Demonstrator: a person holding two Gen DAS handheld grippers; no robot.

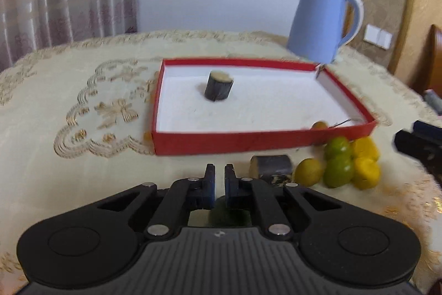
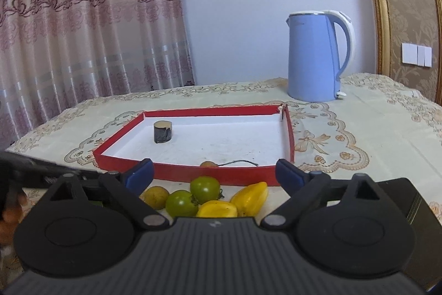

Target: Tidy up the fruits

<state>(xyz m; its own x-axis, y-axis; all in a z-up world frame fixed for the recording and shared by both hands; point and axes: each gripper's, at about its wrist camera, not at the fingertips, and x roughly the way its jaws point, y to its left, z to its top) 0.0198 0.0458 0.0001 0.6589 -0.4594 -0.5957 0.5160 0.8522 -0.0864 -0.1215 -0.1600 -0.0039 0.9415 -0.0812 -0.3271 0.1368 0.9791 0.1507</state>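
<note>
A red tray point(image 1: 248, 141) with a white floor holds an upright dark cane piece point(image 1: 218, 86) and a small brown fruit point(image 1: 319, 125) near its front right corner. In front of the tray lie a second cane piece point(image 1: 272, 165), a yellowish round fruit point(image 1: 308, 172), two green tomatoes point(image 1: 337, 162) and two yellow fruits point(image 1: 365, 161). My left gripper point(image 1: 220, 179) is shut with nothing between its tips, just left of the lying cane piece. My right gripper point(image 2: 214, 170) stands wide open above the tomatoes point(image 2: 205, 188) and yellow fruits point(image 2: 250, 196), gripping nothing.
A blue kettle point(image 2: 315, 57) stands behind the tray's far right corner. A dark blurred thing point(image 1: 228, 214) shows under the left gripper's linkage. A black object point(image 2: 408, 198) sits at the right. A hand point(image 2: 11, 209) shows at the left edge. Embroidered cloth covers the table; curtain and wall lie behind.
</note>
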